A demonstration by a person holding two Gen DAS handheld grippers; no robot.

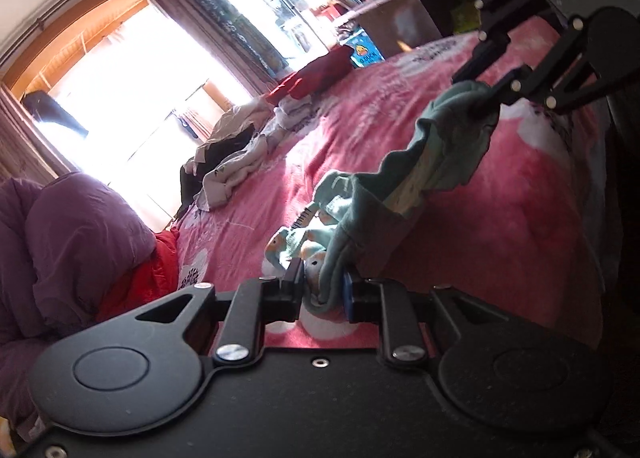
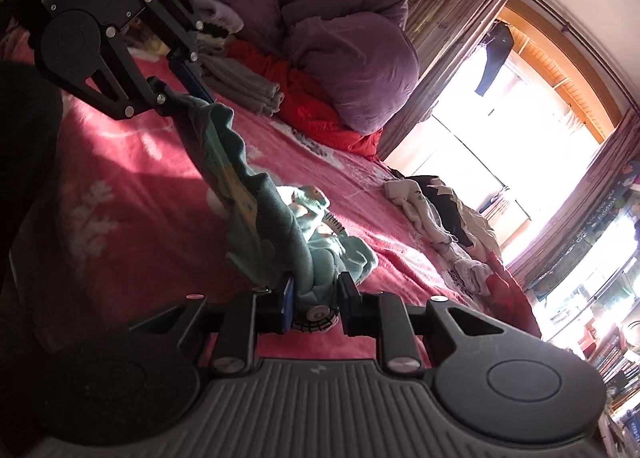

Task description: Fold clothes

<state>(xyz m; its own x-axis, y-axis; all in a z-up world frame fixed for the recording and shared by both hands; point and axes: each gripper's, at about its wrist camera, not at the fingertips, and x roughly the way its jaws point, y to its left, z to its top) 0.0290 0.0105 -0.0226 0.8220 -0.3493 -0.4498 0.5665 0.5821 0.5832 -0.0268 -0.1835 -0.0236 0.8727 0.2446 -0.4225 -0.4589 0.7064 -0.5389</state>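
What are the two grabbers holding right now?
Left hand-held gripper: shut on the green garment.
Right hand-held gripper: shut on the same green garment.

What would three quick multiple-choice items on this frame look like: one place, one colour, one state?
1. Where is the folded grey stack?
A. on the bed beside the purple duvet
B. on the bookshelf
C. on the window sill

2. What colour is the bedspread?
A. blue
B. pink-red with white flowers
C. plain grey

3. How is the teal garment held?
A. lying flat, untouched
B. by the left claw alone
C. strung between the left claw and the right claw

Key: 1 A, the stack sits next to the purple duvet; 2 B, pink-red cloth with white blooms fills both views; 3 C, each claw pinches one end and the cloth hangs between.
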